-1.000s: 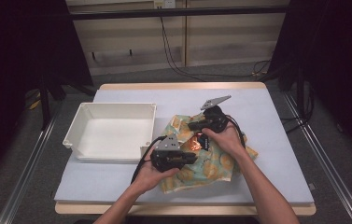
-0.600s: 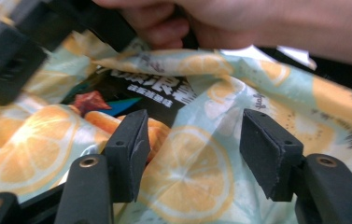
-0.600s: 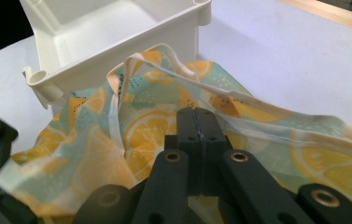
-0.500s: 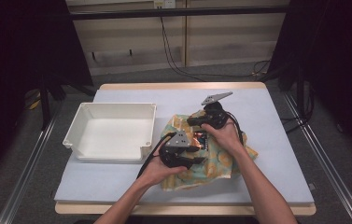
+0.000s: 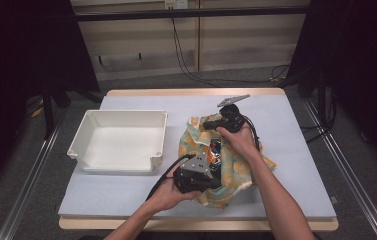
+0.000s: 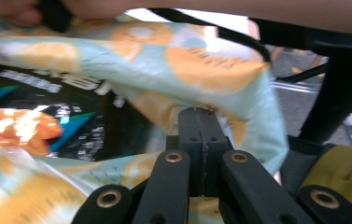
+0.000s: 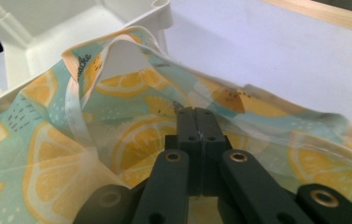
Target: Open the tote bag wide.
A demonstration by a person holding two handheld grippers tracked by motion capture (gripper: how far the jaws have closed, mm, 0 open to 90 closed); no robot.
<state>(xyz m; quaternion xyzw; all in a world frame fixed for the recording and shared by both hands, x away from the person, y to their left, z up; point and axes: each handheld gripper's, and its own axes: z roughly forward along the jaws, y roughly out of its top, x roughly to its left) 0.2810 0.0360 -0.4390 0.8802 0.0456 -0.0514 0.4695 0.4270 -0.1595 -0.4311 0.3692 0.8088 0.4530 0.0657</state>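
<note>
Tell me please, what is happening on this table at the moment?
A person holds a gripper in each hand and works on a lemon-print bag lying on the table. The left gripper and the right gripper are each shut on the bag's fabric, apparently holding its mouth apart. A dark snack packet shows inside. The white bin beside it is empty.

1. The worktop [image 5: 296, 165] has a pale blue-grey cover with a wooden edge showing at its near and far sides.
2. A white empty tray [image 5: 119, 140] lies on its left half.
3. A lemon-print bag [image 5: 233, 172] lies just right of the tray, near the middle.
</note>
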